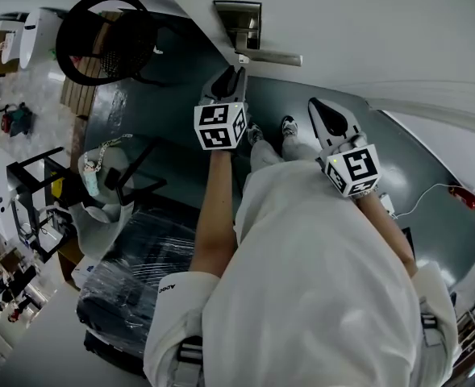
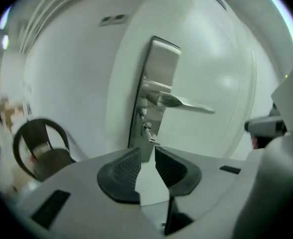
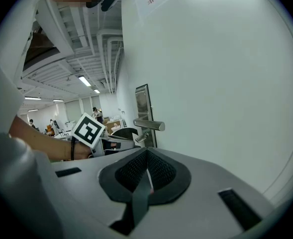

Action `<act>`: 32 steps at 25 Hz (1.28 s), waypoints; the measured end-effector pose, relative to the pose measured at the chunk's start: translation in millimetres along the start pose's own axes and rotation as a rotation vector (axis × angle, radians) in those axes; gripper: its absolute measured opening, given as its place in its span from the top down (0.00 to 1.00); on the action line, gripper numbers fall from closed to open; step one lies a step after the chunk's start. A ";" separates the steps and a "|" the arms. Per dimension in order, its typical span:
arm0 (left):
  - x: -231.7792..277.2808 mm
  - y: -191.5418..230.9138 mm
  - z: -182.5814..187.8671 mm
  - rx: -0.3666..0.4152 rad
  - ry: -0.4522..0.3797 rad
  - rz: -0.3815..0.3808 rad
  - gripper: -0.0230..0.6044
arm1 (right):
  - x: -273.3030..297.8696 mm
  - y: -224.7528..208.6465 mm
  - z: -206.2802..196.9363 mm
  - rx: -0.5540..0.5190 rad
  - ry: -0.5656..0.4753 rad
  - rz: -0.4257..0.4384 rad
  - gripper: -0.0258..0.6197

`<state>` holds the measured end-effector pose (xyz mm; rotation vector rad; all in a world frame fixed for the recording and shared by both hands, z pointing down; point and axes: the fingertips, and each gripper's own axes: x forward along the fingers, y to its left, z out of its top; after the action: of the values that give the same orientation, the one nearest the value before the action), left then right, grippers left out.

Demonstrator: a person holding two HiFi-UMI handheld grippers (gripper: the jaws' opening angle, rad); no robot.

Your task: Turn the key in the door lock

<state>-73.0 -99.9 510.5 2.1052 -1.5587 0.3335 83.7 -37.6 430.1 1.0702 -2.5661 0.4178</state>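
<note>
- Far left: black round-backed chair (image 1: 100, 35) stood on the floor, well apart from the door (image 2: 221, 59).
- Left gripper (image 1: 231, 77) pointed at the metal lock plate (image 2: 158, 78), tips just short of it. Its fingers (image 2: 124, 171) stood spread, nothing pinched between them.
- Key (image 2: 148, 133) sat in the cylinder low on the plate, under the lever handle (image 2: 183, 102), just beyond the gap between the left tips. Pads weren't on it.
- Right gripper (image 3: 147, 158) was held to the right of the left one, off the door, pads pressed together, empty.
- Far right: small red object (image 1: 463, 196) lay on the floor with a white cable (image 1: 427, 196) running to it.
</note>
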 end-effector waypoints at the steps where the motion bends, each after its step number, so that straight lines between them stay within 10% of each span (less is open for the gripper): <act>1: -0.7 1.6 1.3 0.156 0.006 0.070 0.81 | -0.5 1.0 -0.1 -0.001 -0.001 0.002 0.97; 5: 0.5 -8.8 2.4 0.775 0.032 0.264 0.81 | -2.4 1.8 -2.5 0.002 0.001 0.003 0.96; 9: 9.7 -19.7 -0.2 1.066 0.035 0.336 0.80 | -3.7 1.9 -4.1 0.007 0.002 -0.002 0.97; 26: 30.4 -20.7 2.2 1.172 0.037 0.373 0.81 | -13.3 -14.2 -7.3 0.027 -0.001 -0.041 0.97; 32: 30.1 -18.5 2.9 1.030 0.024 0.326 0.82 | -11.4 -14.2 -9.4 0.027 0.000 -0.041 0.96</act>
<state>-46.3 -122.0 517.8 2.4678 -1.9473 1.5390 103.3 -36.4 436.0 1.1296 -2.5407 0.4436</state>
